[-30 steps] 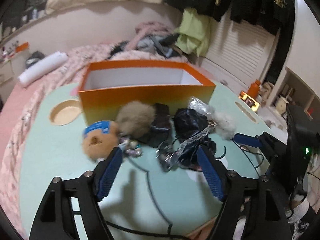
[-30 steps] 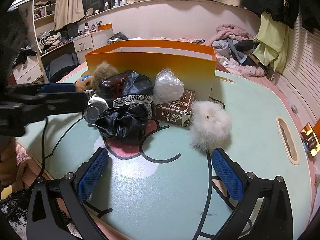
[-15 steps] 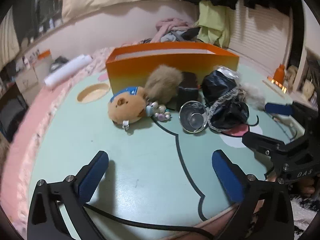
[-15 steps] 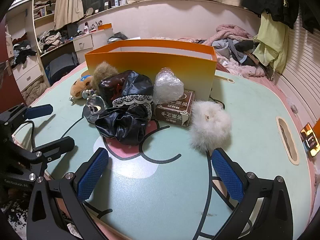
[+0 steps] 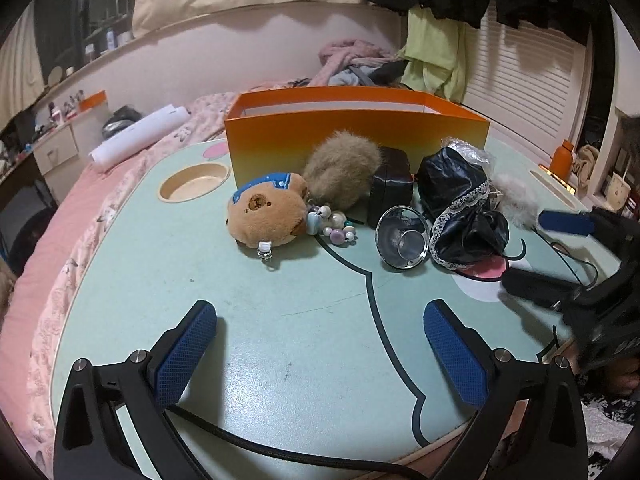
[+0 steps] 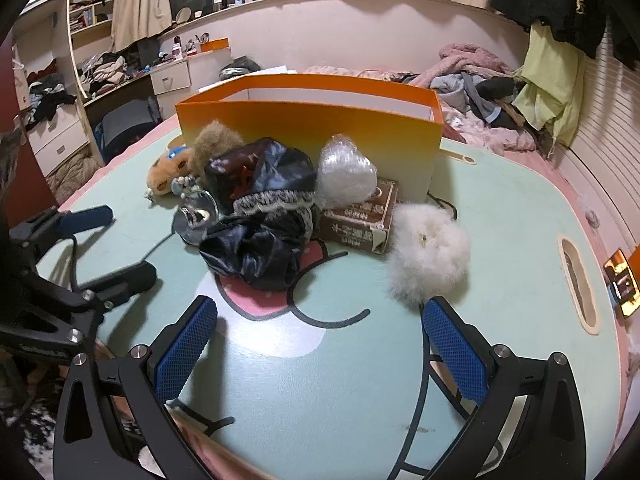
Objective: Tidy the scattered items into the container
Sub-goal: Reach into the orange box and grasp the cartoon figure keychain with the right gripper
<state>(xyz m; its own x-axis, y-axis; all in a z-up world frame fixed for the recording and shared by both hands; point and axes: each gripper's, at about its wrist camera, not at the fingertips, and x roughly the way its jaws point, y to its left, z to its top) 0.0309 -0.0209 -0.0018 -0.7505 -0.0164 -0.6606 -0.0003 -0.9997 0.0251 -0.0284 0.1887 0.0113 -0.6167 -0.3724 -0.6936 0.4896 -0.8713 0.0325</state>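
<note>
since nothing is in the orange box (image 5: 356, 136) yet and every item lies in a heap on the table (image 5: 200, 300) against its front wall, we start at the edge – the bear plush (image 5: 266, 214) sits clear on the left. our left gripper (image 5: 320, 344) is spread wide and empty, the right gripper (image 6: 320, 340) likewise – we'd straddle the plush fully before squeezing, keeping clear of the beads (image 5: 334, 224)

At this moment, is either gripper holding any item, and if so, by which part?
Nothing is held. The left gripper and right gripper both stand open over bare mint-green tabletop, short of the brown plush bear head and fluffy white pompom.
</note>
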